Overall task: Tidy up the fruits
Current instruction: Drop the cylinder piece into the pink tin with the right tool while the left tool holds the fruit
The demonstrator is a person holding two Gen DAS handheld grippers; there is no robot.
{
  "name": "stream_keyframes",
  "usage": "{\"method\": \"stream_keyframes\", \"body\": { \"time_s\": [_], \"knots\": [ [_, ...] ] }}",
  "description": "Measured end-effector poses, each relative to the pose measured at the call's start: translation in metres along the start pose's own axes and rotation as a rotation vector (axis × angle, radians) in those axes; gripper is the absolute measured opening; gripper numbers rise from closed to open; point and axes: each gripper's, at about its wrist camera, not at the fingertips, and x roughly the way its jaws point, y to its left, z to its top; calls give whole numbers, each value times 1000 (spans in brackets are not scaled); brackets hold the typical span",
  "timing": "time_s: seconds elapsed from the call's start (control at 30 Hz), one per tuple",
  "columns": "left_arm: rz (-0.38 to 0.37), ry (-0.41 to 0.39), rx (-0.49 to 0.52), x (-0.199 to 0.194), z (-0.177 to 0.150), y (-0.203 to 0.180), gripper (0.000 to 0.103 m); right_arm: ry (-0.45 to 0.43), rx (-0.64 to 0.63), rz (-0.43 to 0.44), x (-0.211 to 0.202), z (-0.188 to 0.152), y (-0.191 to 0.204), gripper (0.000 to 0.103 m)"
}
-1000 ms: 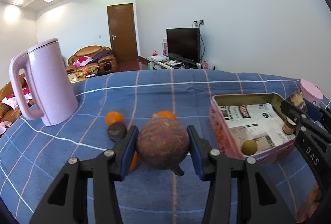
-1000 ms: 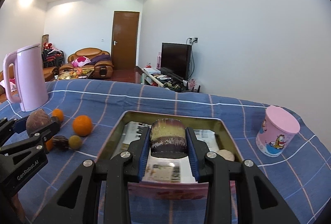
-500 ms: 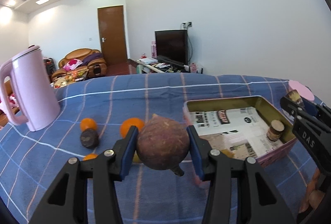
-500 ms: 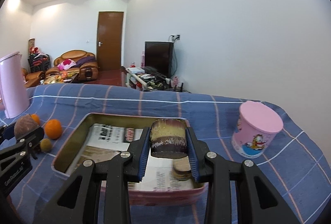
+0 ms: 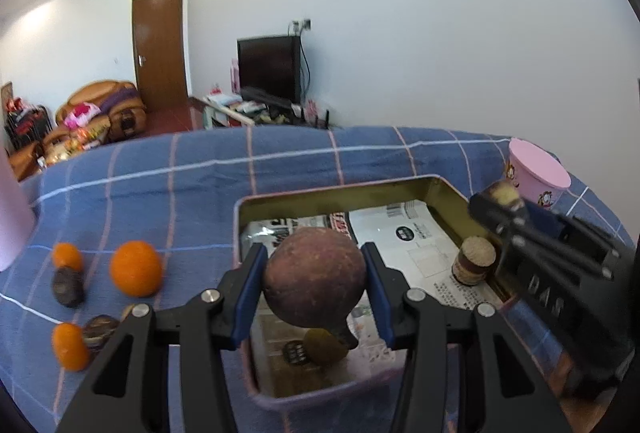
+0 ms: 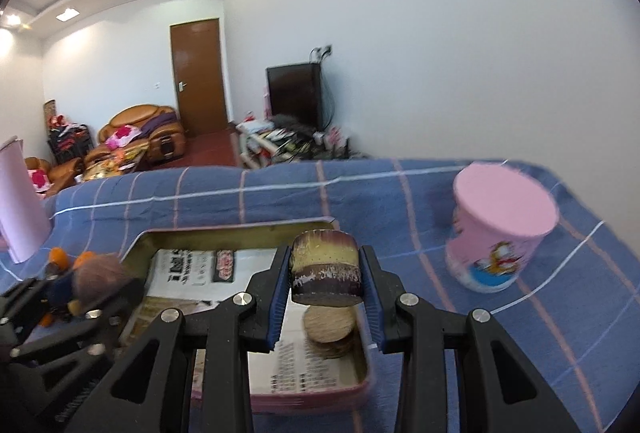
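The left tool (image 5: pixel 315 289) clamps a round brown fruit (image 5: pixel 315 276); the right tool (image 6: pixel 326 287), lettered "DAS" at the left view's right edge, grips a cut fruit chunk (image 6: pixel 325 267).

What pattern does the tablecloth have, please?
Blue tablecloth with white and pink checks, clearest in the left wrist view.

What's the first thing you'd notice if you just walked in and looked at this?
Two black grippers each hold something above the pink tin tray lined with newspaper: the left gripper clamps a round brown fruit, the right gripper a short purple-and-yellow cut chunk. Bright oranges lie on the blue checked cloth left of the tray, and a pink cartoon cup stands to its right.
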Motion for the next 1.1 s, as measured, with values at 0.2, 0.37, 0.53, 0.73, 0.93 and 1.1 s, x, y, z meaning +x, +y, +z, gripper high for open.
{"method": "stream_keyframes", "body": {
  "time_s": [0.2, 0.37, 0.53, 0.73, 0.93, 1.1],
  "knots": [
    [-29, 98, -29, 22, 3, -1, 50, 72, 33, 81, 18, -1, 0, 36],
    [-23, 114, -10, 26, 5, -8, 50, 128, 63, 127, 31, -2, -3, 36],
    [-3, 122, 14, 28, 3, -14, 51, 167, 90, 163, 37, -3, -5, 37],
    [27, 72, 45, 17, 3, -18, 76, 135, 107, 197, 29, -3, -4, 59],
    [78, -75, 71, -10, 2, -18, 101, 6, 78, 126, 4, 2, -2, 60],
    [140, -176, 68, -28, 3, -12, 103, -175, 21, -21, -22, 5, 2, 72]
  ]
}}
